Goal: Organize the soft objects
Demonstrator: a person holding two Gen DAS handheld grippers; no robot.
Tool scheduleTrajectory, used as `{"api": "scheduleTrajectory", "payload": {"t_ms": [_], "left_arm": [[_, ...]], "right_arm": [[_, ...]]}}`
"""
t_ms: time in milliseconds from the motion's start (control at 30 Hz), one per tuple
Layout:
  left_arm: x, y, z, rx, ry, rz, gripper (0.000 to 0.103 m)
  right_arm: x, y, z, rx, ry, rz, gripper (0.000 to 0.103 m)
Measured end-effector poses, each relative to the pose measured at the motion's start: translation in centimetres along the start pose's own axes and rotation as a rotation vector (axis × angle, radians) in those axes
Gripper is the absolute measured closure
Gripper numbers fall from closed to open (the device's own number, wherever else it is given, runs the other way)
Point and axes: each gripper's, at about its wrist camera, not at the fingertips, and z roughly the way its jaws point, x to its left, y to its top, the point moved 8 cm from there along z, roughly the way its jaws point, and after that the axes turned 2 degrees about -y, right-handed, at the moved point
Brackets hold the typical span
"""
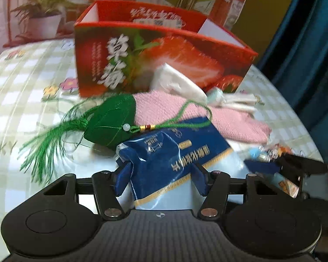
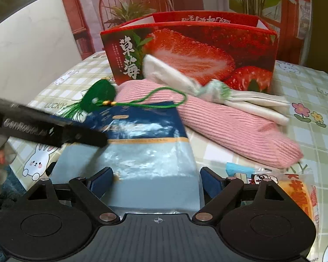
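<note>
A blue and pale plastic-wrapped soft pack (image 1: 164, 157) lies on the table in front of both grippers. My left gripper (image 1: 161, 181) grips its blue end, which crumples between the fingers. My right gripper (image 2: 157, 181) has its jaws on both sides of the pack's pale end (image 2: 150, 170). A green tasselled sachet (image 1: 111, 122) and its cord lie on the pack and on a pink knitted cloth (image 1: 199, 115). A white folded cloth (image 2: 185, 80) leans on the red strawberry box (image 2: 190, 52). The left gripper shows in the right wrist view (image 2: 54, 131).
The open-topped strawberry box (image 1: 146, 50) stands behind the pile on a checked tablecloth (image 1: 17, 83). An orange snack packet (image 2: 299, 194) lies at the right near the table edge. A blue curtain (image 1: 306, 43) hangs to the right.
</note>
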Motion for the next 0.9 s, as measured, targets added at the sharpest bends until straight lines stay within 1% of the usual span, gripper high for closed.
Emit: {"api": "scheduleTrajectory", "payload": {"t_ms": [67, 133, 333, 433, 533, 667, 700, 767, 800, 900], "left_arm": [[-0.1, 0.1, 0.3, -0.020, -0.008, 0.015, 0.043], [0.1, -0.2, 0.4, -0.020, -0.015, 0.011, 0.043], [0.8, -1.8, -0.9, -0.030, -0.058, -0.049, 0.044], [1.3, -2.1, -1.2, -0.030, -0.062, -0.076, 0.045], [1.2, -2.0, -1.0, -0.022, -0.064, -0.078, 0.045], [0.8, -2.6, -0.1, 0.019, -0.071, -0.072, 0.045], [1.0, -2.8, -0.1, 0.030, -0.078, -0.077, 0.045], [1.1, -3.1, 0.2, 0.043, -0.090, -0.093, 0.045], [1.1, -3.2, 0.3, 0.047, -0.093, -0.098, 0.045], [1.2, -3.2, 0.2, 0.037, -0.099, -0.102, 0.045]], "right_arm": [[-0.1, 0.0, 0.0, 0.001, 0.000, 0.001, 0.019], [-0.2, -0.1, 0.1, 0.002, -0.002, 0.005, 0.019], [-0.6, 0.1, 0.2, -0.011, -0.004, 0.020, 0.019], [-0.8, 0.2, 0.4, -0.016, -0.004, 0.019, 0.020], [-0.7, 0.5, 0.8, -0.020, -0.003, -0.010, 0.022], [-0.6, 0.5, 1.2, -0.023, 0.001, -0.016, 0.024], [-0.5, 0.4, 1.1, -0.022, 0.005, -0.014, 0.025], [-0.3, 0.3, 1.0, -0.025, 0.017, -0.016, 0.032], [-0.2, 0.3, 0.9, -0.028, 0.018, -0.020, 0.032], [0.0, 0.2, 0.7, -0.034, 0.028, -0.024, 0.039]]}}
